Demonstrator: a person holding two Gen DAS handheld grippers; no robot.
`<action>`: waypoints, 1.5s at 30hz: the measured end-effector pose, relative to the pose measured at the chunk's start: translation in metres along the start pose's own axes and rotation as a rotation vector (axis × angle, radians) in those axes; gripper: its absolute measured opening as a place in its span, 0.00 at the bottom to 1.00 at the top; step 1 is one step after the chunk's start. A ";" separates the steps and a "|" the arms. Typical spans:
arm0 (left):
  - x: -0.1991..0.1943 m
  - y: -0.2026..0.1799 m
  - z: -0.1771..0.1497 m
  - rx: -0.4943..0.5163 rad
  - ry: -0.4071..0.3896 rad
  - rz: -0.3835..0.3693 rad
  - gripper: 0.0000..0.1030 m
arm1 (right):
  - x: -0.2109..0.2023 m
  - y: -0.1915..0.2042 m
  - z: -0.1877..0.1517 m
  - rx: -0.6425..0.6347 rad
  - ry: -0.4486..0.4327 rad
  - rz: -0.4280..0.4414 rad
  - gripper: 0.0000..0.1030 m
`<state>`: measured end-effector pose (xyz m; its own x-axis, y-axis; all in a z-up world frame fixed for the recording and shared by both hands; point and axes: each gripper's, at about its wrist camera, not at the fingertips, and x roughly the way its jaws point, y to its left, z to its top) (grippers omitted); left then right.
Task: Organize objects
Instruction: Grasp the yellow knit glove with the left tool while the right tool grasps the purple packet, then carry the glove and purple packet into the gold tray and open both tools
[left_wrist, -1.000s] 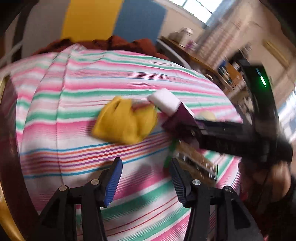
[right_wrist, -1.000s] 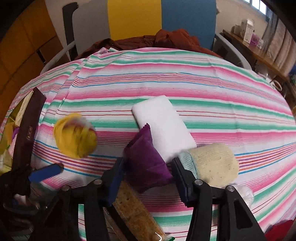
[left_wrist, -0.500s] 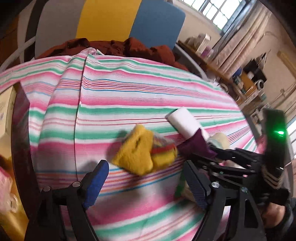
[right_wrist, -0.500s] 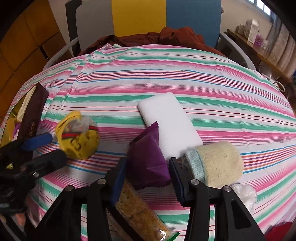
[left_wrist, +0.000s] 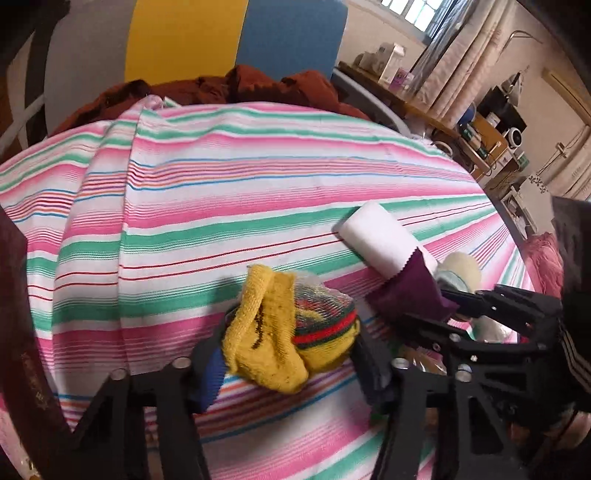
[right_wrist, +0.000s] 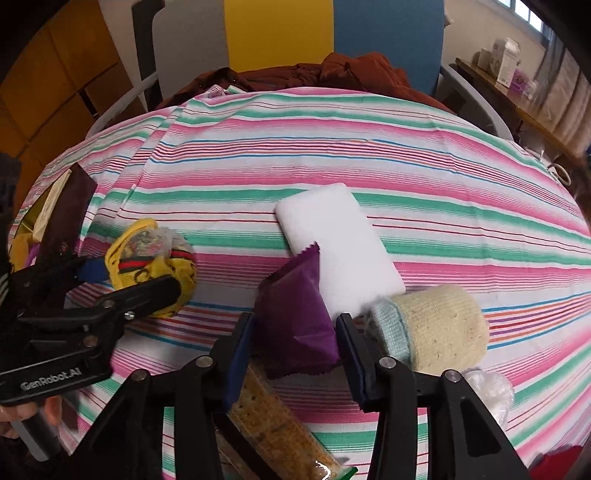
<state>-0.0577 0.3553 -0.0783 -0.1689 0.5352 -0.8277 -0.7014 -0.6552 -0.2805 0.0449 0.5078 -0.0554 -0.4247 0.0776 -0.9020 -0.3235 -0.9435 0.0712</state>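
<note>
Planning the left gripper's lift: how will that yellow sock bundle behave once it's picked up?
The yellow sock bundle looks soft and knitted, so it will probably squash between the left gripper fingers. Its loose folded end may flop. Likely light, and the rough knit seems unlikely to slip.

in my left wrist view the rolled sock bundle (left_wrist: 291, 332) sits low at centre between my left fingers, resting on the cloth-covered table (left_wrist: 229, 192). right of it lies the snack packet (left_wrist: 413, 291), and the foam block (left_wrist: 380, 240) reaches up and left from under that packet's top edge. in my right wrist view the same packet (right_wrist: 295, 317) sits low at centre between my right fingers, overlapping the block's (right_wrist: 340, 247) lower left corner. the knitted roll (right_wrist: 432, 328) lies just right of it, touching the block's lower end. the cracker pack (right_wrist: 273, 432) lies below the packet, at the bottom edge. the sock bundle (right_wrist: 147, 258) is at mid left. a heap of cloth (right_wrist: 332, 70) lies behind the table, top centre.
</note>
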 end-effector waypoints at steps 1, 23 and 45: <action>-0.005 0.000 -0.002 -0.007 -0.010 -0.004 0.54 | -0.002 0.000 0.000 -0.001 -0.007 0.000 0.41; -0.181 0.073 -0.067 -0.157 -0.286 0.024 0.55 | -0.083 0.058 -0.003 0.012 -0.233 0.288 0.41; -0.229 0.202 -0.124 -0.475 -0.389 0.296 0.85 | -0.064 0.258 -0.046 -0.247 -0.067 0.524 0.69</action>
<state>-0.0748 0.0341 -0.0059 -0.6058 0.3917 -0.6925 -0.2223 -0.9191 -0.3255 0.0276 0.2446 0.0014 -0.5305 -0.4071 -0.7435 0.1474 -0.9081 0.3920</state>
